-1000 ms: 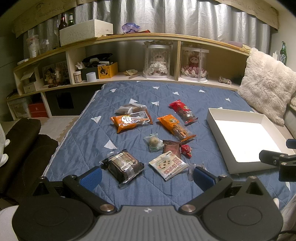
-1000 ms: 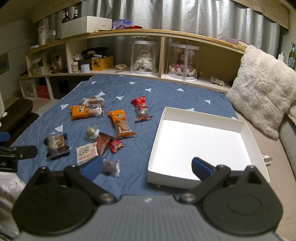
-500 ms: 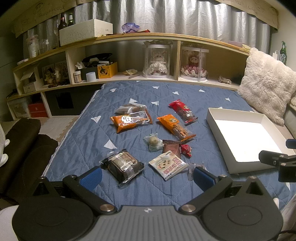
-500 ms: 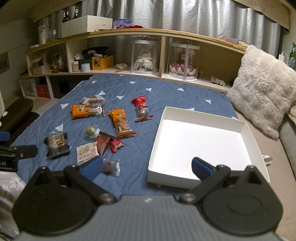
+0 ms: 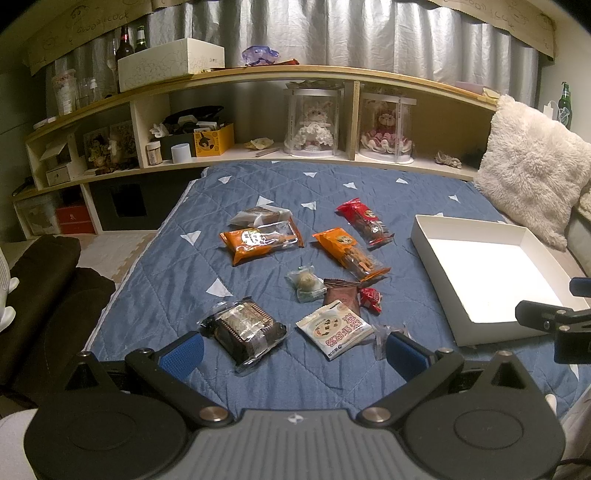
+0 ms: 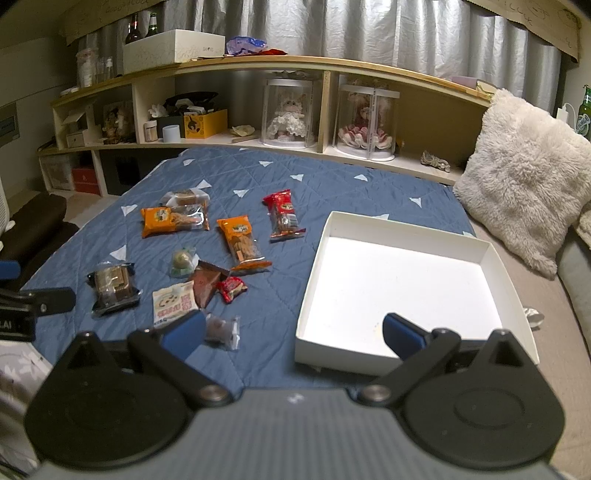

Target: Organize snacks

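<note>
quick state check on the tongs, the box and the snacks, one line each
left tongs: open, holding nothing
right tongs: open, holding nothing
white box: open, empty, on the bed
red pack: sealed, flat on the quilt
two orange packs: sealed, on the quilt
cookie pack: sealed, overlapping the brown pouch
dark cake: wrapped, on the quilt

We list: quilted blue bedspread, matt cloth with stitched seams. Orange packet and red packet, glossy crinkled plastic film. Chocolate cake wrapper, clear shiny plastic. Cookie sachet, smoother, duller film. White box, matt card. Cushion, long shaggy pile. Shelf, pale smooth wood. Curtain, silvery sheen. Left gripper pads, textured blue rubber; arms matt black plastic.
</note>
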Tool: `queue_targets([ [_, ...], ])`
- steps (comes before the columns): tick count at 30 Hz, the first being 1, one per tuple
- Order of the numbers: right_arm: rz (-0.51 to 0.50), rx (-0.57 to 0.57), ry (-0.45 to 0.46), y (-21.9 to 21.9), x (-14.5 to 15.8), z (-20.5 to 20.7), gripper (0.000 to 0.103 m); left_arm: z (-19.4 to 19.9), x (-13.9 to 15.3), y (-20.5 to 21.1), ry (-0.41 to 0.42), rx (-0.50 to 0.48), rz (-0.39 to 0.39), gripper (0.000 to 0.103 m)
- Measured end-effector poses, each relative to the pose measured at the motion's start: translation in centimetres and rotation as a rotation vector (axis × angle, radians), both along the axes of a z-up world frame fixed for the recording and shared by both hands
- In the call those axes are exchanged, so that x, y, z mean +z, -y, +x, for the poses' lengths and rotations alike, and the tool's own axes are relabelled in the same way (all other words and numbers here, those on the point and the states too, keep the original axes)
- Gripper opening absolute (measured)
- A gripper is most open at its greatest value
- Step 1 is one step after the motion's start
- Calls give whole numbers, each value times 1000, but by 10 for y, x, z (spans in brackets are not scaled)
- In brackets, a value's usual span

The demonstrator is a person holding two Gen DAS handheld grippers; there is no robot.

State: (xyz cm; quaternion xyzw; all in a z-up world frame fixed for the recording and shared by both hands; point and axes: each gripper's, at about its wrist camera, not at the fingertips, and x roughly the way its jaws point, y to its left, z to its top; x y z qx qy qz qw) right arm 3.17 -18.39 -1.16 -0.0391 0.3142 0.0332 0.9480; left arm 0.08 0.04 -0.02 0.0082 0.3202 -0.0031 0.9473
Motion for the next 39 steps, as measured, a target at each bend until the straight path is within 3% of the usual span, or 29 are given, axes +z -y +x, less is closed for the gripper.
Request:
queue_targets([
  [28, -2, 1, -3, 0, 3, 0, 103, 0, 0, 0, 0, 3, -3, 103],
  [39, 25, 3, -4, -2, 0, 8, 103, 22, 0, 6, -6, 46, -6, 103],
])
